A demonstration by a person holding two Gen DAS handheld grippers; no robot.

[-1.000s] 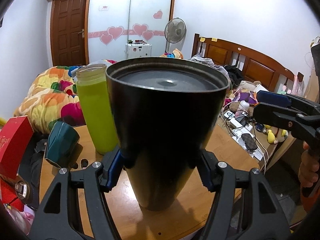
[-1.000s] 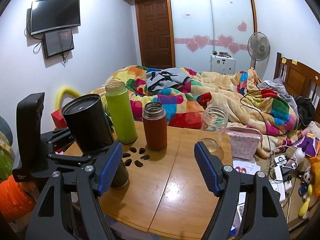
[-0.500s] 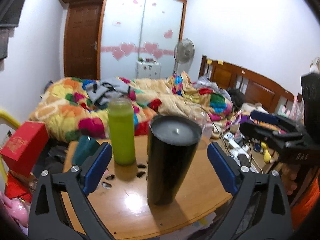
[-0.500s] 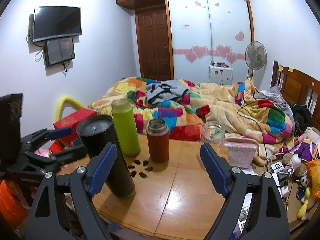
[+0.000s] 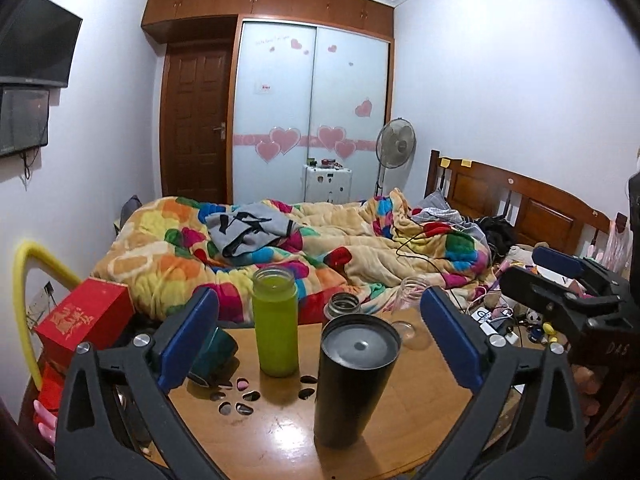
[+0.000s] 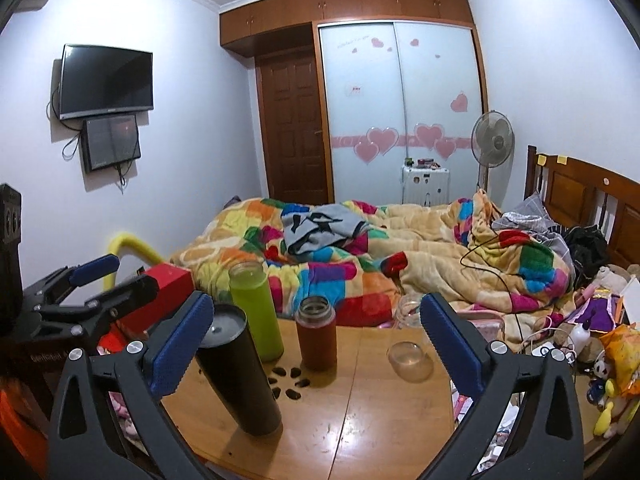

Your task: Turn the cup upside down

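We found the black cup [image 5: 352,380] standing upside down on the wooden table [image 5: 280,436], its flat base facing up and its mouth against the tabletop. We take the cup as our landmark. Just behind it and a little to its left stood the green bottle [image 5: 275,322], upright, close to the cup but apart from it. Between the two, a ring of petal-shaped cutouts [image 5: 240,396] pierced the table. Behind the cup on its right stood the brown flask [image 6: 316,334], and further right of that lay a clear glass jar [image 6: 410,354] on its side. A teal mug [image 5: 212,354] lay tipped to the left of the cup, near the table's edge, with a red box [image 5: 86,322] beyond it off the table.

Our left gripper [image 5: 320,340] hung in front of the cup with its blue-padded fingers [image 5: 188,336] spread wide, the cup standing in the gap between them and touching neither pad. Our right gripper [image 6: 316,344] was likewise spread wide and held nothing; from its camera the cup [image 6: 240,372] stood at the left, partly hidden behind the left pad. The colourful quilt [image 6: 360,264] covered the bed behind the table.
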